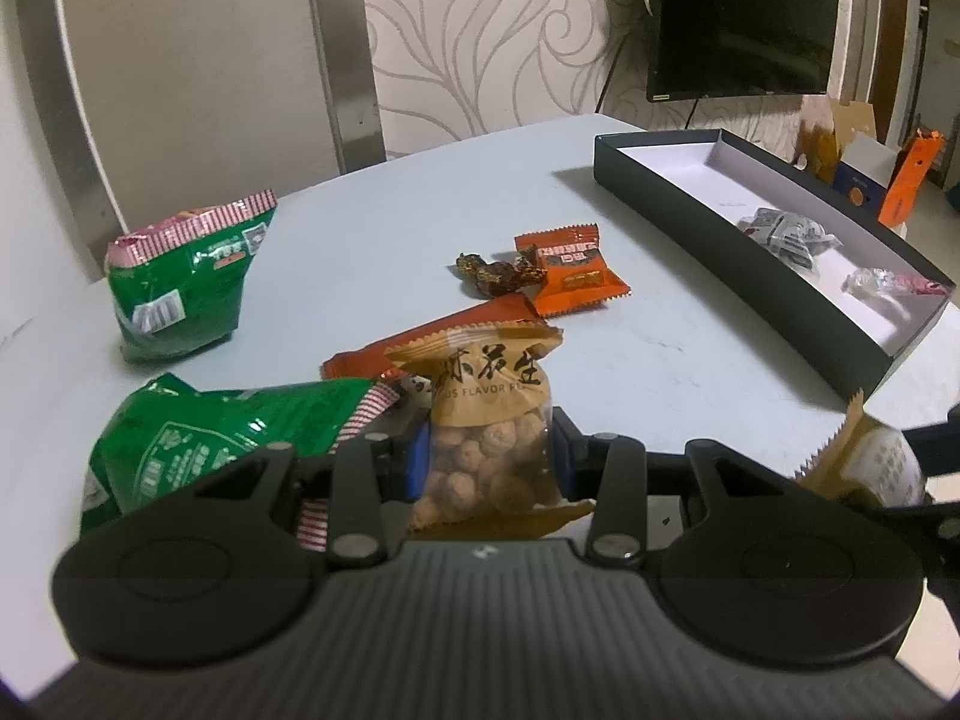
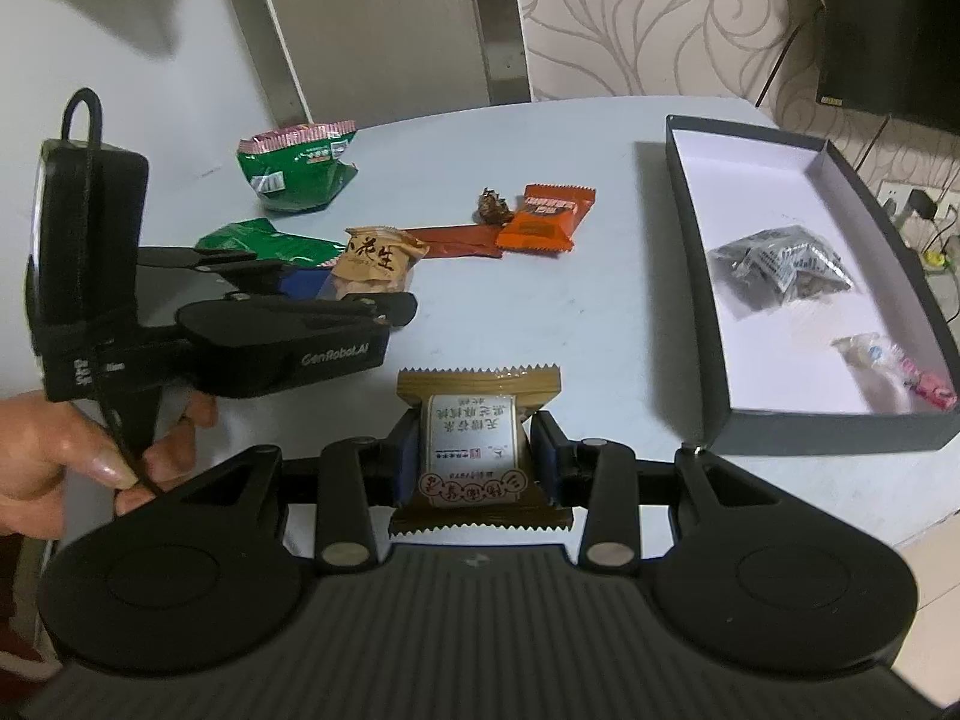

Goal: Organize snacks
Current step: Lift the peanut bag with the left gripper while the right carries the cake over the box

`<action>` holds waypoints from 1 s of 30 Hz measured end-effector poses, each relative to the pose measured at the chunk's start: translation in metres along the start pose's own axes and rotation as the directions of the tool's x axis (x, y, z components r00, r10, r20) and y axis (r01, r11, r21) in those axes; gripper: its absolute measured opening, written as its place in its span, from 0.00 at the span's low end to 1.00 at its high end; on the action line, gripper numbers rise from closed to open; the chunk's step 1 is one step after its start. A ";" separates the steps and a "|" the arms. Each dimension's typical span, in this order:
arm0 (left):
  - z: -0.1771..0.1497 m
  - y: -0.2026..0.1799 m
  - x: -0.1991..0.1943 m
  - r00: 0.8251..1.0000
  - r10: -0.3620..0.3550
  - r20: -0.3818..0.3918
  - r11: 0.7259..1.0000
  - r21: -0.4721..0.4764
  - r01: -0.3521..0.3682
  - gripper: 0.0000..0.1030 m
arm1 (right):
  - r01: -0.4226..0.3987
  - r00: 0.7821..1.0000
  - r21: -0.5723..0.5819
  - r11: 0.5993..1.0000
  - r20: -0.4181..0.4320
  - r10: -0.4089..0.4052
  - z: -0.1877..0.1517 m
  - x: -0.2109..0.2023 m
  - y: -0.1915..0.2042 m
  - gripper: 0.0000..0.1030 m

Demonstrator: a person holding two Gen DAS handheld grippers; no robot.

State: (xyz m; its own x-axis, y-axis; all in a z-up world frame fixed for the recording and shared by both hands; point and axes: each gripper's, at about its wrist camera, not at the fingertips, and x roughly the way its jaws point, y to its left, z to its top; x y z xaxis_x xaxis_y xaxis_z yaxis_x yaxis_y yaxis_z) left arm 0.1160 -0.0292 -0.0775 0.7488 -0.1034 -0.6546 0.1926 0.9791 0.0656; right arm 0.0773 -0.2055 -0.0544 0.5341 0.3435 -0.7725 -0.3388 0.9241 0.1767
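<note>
My right gripper pinches a snack pack, my left gripper a peanut bag; slick wrappers could slip before the box.

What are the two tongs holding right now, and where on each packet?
Left tongs pinch the peanut packet across its middle. Right tongs pinch the brown snack packet across its middle.

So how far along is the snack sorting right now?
Done: a grey packet and a small candy lie in the black box. In hand: left gripper holds a peanut pack, right gripper a brown snack. Left: two green bags and orange packets.
</note>
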 end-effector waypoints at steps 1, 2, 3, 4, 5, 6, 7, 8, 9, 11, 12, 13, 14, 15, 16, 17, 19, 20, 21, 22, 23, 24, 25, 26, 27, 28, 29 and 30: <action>0.000 0.000 0.000 1.000 0.000 0.000 1.000 -0.003 0.000 0.41 | -0.009 1.000 0.009 1.000 -0.002 0.009 -0.001 -0.001 -0.001 0.43; 0.000 -0.001 0.000 1.000 -0.001 0.001 1.000 -0.004 0.001 0.41 | -0.016 1.000 0.016 1.000 -0.001 0.016 -0.002 -0.002 -0.002 0.43; 0.000 -0.001 0.000 1.000 0.000 0.001 1.000 -0.003 0.000 0.41 | -0.023 1.000 0.022 1.000 0.000 0.023 -0.002 -0.003 -0.002 0.43; 0.001 -0.002 0.000 1.000 -0.001 0.003 1.000 -0.002 0.001 0.41 | -0.029 1.000 0.027 0.999 0.003 0.028 -0.003 -0.004 -0.003 0.43; 0.003 -0.004 0.000 1.000 -0.002 0.005 1.000 -0.002 0.002 0.41 | -0.032 0.999 0.031 0.999 0.010 0.031 -0.002 -0.006 -0.003 0.43; 0.005 -0.005 0.000 1.000 -0.002 0.008 1.000 -0.003 0.002 0.41 | -0.036 0.999 0.036 0.999 0.017 0.035 -0.001 -0.009 -0.005 0.43; 0.008 -0.006 0.000 1.000 -0.004 0.012 1.000 -0.004 0.004 0.41 | -0.039 0.999 0.043 0.998 0.026 0.038 0.000 -0.012 -0.006 0.43; 0.011 -0.008 0.000 1.000 -0.007 0.017 1.000 -0.006 0.007 0.41 | -0.042 0.999 0.052 0.998 0.037 0.040 0.002 -0.015 -0.009 0.43; 0.015 -0.009 0.000 1.000 -0.009 0.023 1.000 -0.007 0.009 0.41 | -0.044 0.998 0.059 0.997 0.047 0.041 0.004 -0.018 -0.012 0.43; 0.023 -0.013 0.001 0.999 -0.014 0.035 1.000 -0.006 0.015 0.41 | -0.042 0.997 0.073 0.996 0.067 0.037 0.008 -0.024 -0.019 0.43; 0.027 -0.015 0.001 0.999 -0.018 0.043 1.000 -0.005 0.018 0.41 | -0.040 0.997 0.079 0.996 0.076 0.034 0.010 -0.027 -0.023 0.43; 0.032 -0.017 0.002 0.999 -0.020 0.051 1.000 -0.003 0.020 0.41 | -0.040 0.996 0.085 0.996 0.082 0.033 0.012 -0.029 -0.028 0.43; 0.035 -0.019 0.003 0.998 -0.022 0.058 1.000 -0.001 0.022 0.41 | -0.037 0.995 0.093 0.995 0.091 0.029 0.014 -0.032 -0.033 0.43; 0.040 -0.022 0.004 0.998 -0.025 0.064 1.000 0.001 0.025 0.41 | -0.034 0.995 0.099 0.995 0.098 0.024 0.016 -0.034 -0.038 0.43; 0.044 -0.025 0.005 0.997 -0.030 0.069 1.000 0.003 0.029 0.41 | -0.031 0.994 0.105 0.994 0.104 0.020 0.017 -0.035 -0.043 0.43; 0.048 -0.028 0.006 0.997 -0.033 0.073 0.999 0.005 0.033 0.41 | -0.026 0.994 0.112 0.993 0.110 0.014 0.019 -0.037 -0.049 0.43; 0.056 -0.037 0.010 0.996 -0.045 0.082 0.999 0.013 0.044 0.42 | -0.017 0.993 0.124 0.992 0.120 0.002 0.021 -0.040 -0.059 0.43; 0.059 -0.041 0.011 0.995 -0.050 0.085 0.999 0.017 0.048 0.42 | -0.011 0.992 0.129 0.992 0.124 -0.005 0.021 -0.041 -0.065 0.43; 0.063 -0.046 0.013 0.995 -0.055 0.087 0.998 0.021 0.054 0.42 | -0.004 0.992 0.134 0.991 0.128 -0.013 0.021 -0.043 -0.070 0.43; 0.067 -0.051 0.016 0.994 -0.064 0.090 0.998 0.025 0.062 0.42 | 0.002 0.991 0.141 0.990 0.131 -0.021 0.022 -0.044 -0.076 0.43; 0.070 -0.056 0.018 0.993 -0.071 0.092 0.997 0.030 0.068 0.42 | 0.010 0.991 0.148 0.989 0.134 -0.030 0.022 -0.045 -0.083 0.43; 0.073 -0.062 0.020 0.992 -0.078 0.096 0.997 0.035 0.075 0.42 | 0.018 0.990 0.153 0.988 0.136 -0.039 0.022 -0.046 -0.088 0.43; 0.077 -0.068 0.022 0.991 -0.086 0.098 0.996 0.040 0.082 0.42 | 0.028 0.989 0.159 0.987 0.138 -0.050 0.022 -0.047 -0.095 0.43; 0.079 -0.073 0.023 0.991 -0.093 0.100 0.995 0.044 0.089 0.42 | 0.036 0.989 0.164 0.986 0.139 -0.059 0.022 -0.048 -0.101 0.43; 0.082 -0.079 0.026 0.990 -0.100 0.101 0.994 0.048 0.096 0.42 | 0.046 0.988 0.171 0.984 0.139 -0.070 0.022 -0.048 -0.108 0.43; 0.085 -0.086 0.028 0.989 -0.106 0.102 0.994 0.051 0.101 0.42 | 0.055 0.987 0.176 0.983 0.138 -0.080 0.022 -0.048 -0.114 0.43; 0.087 -0.091 0.030 0.988 -0.112 0.103 0.993 0.054 0.107 0.42 | 0.064 0.987 0.178 0.982 0.137 -0.089 0.022 -0.048 -0.120 0.43; 0.089 -0.097 0.033 0.988 -0.118 0.104 0.992 0.059 0.112 0.42 | 0.073 0.986 0.180 0.981 0.138 -0.099 0.022 -0.048 -0.126 0.43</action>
State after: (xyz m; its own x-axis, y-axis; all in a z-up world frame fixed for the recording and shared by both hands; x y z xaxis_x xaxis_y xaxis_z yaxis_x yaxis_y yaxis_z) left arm 0.1784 -0.1429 -0.0383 0.7824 -0.2359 -0.5763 0.3127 0.9492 0.0360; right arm 0.1118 -0.3348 -0.0263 0.6665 0.2703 -0.6948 -0.1541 0.9618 0.2263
